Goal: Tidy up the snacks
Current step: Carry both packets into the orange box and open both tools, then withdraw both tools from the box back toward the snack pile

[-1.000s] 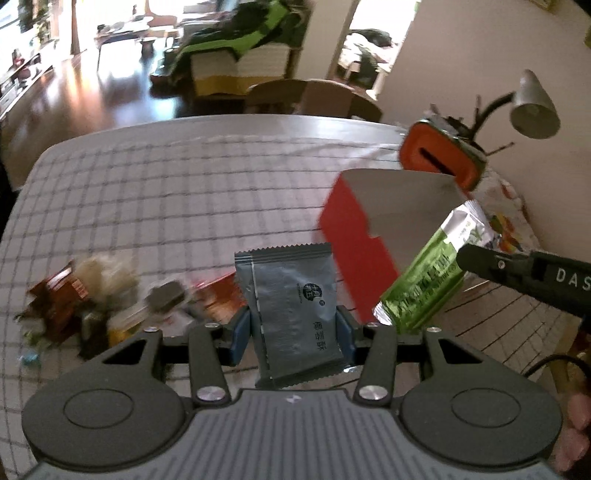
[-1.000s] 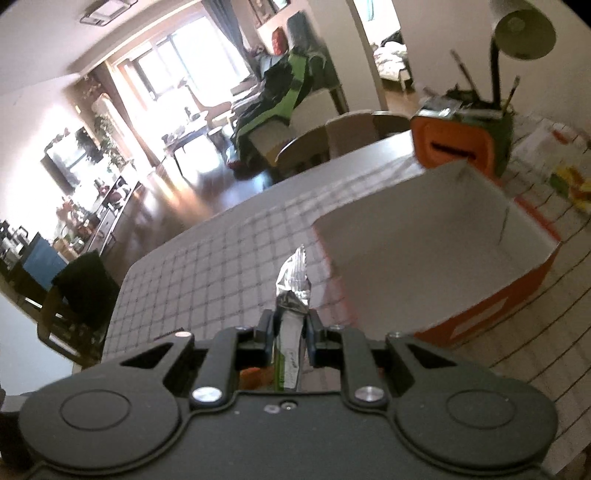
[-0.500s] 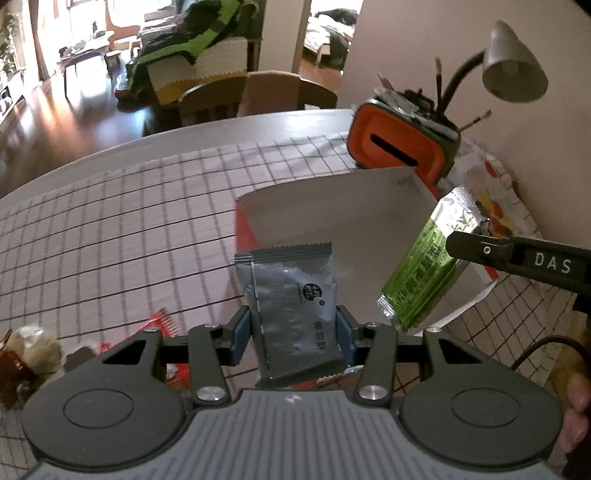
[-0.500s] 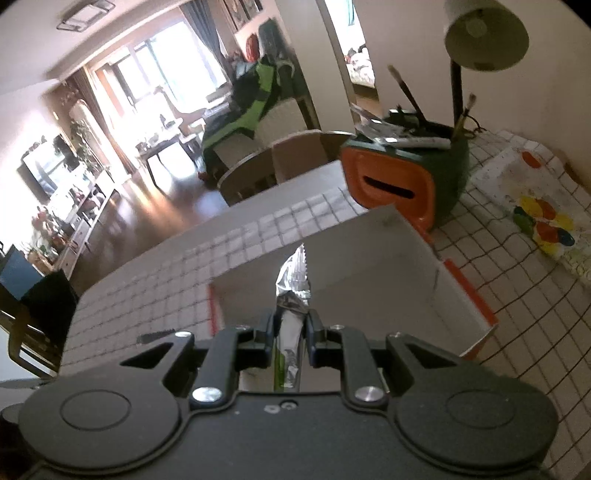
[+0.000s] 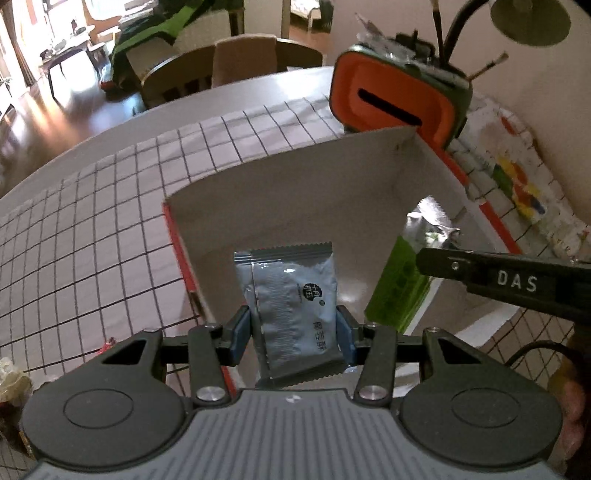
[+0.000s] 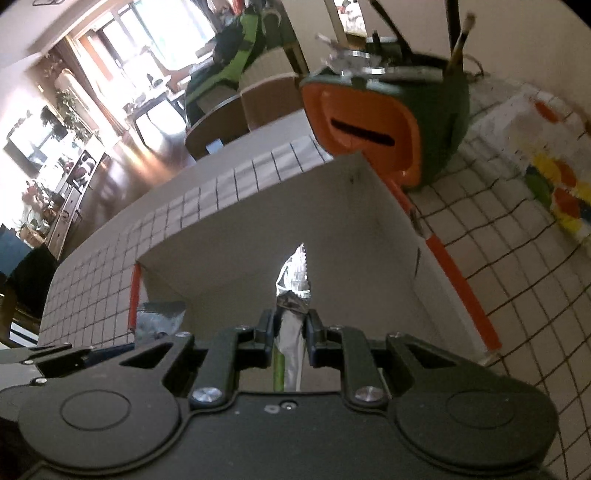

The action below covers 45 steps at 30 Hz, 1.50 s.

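Note:
My left gripper (image 5: 293,334) is shut on a pale blue snack packet (image 5: 295,295) and holds it over the near edge of the open red box (image 5: 177,236) with a white inside. My right gripper (image 6: 291,334) is shut on a green and silver snack packet (image 6: 293,269), held edge-on inside the same box (image 6: 454,273). In the left wrist view the green packet (image 5: 402,280) hangs at the box's right side, pinched by the right gripper's black fingers (image 5: 491,275). The blue packet's top (image 6: 160,314) shows low left in the right wrist view.
An orange and green holder (image 5: 391,99) with brushes stands just behind the box, a lamp (image 5: 532,18) above it. A colourful printed cloth (image 5: 517,177) lies to the right. Loose snacks (image 5: 11,384) lie at the far left on the checked tablecloth (image 5: 110,221).
Both grippers have moved forward and to the right with their packets, from beside the box to over and inside it. The loose snack pile has slid out of view to the left.

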{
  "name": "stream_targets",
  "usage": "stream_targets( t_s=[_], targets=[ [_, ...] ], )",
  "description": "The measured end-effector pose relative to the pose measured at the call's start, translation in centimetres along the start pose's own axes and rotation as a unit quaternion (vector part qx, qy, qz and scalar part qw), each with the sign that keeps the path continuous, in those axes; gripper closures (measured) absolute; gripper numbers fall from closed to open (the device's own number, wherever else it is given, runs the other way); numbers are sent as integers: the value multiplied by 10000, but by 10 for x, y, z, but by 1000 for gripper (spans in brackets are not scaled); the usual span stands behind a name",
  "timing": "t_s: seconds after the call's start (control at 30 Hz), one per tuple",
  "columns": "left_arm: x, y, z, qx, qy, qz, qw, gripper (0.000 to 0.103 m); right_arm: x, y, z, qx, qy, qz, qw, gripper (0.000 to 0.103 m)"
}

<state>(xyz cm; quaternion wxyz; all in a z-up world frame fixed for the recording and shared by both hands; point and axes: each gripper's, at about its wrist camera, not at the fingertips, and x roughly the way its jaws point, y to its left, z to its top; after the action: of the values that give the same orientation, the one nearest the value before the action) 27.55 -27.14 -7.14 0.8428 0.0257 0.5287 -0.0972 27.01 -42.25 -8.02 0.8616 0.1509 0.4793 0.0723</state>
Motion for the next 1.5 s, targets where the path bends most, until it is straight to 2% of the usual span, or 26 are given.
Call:
stream_targets(
  t_s=[0.3, 0.67, 0.87, 1.03, 1.23, 1.5],
  targets=[
    [31, -15, 2, 287, 326, 78, 9990, 56, 30, -17, 8, 57, 462, 45, 9989, 87],
    [50, -15, 0, 266, 623, 172, 9976, 55, 45, -26, 15, 200, 812, 44, 9965, 86],
    [50, -15, 1, 190, 577, 165, 9980, 55, 47, -26, 13, -81, 872, -121, 9961, 83],
    [40, -14, -1, 168, 453, 83, 9988, 55, 42, -30, 13, -94, 876, -99, 9961, 82],
    [20, -13, -6, 187, 225, -18, 9996, 54, 22, -25, 8, -155, 738, -37, 9971, 81],
    [-12, 1, -15, 134, -106, -154, 9997, 53, -12, 5, -6, -503, 399, -26, 9979, 79]
  ],
)
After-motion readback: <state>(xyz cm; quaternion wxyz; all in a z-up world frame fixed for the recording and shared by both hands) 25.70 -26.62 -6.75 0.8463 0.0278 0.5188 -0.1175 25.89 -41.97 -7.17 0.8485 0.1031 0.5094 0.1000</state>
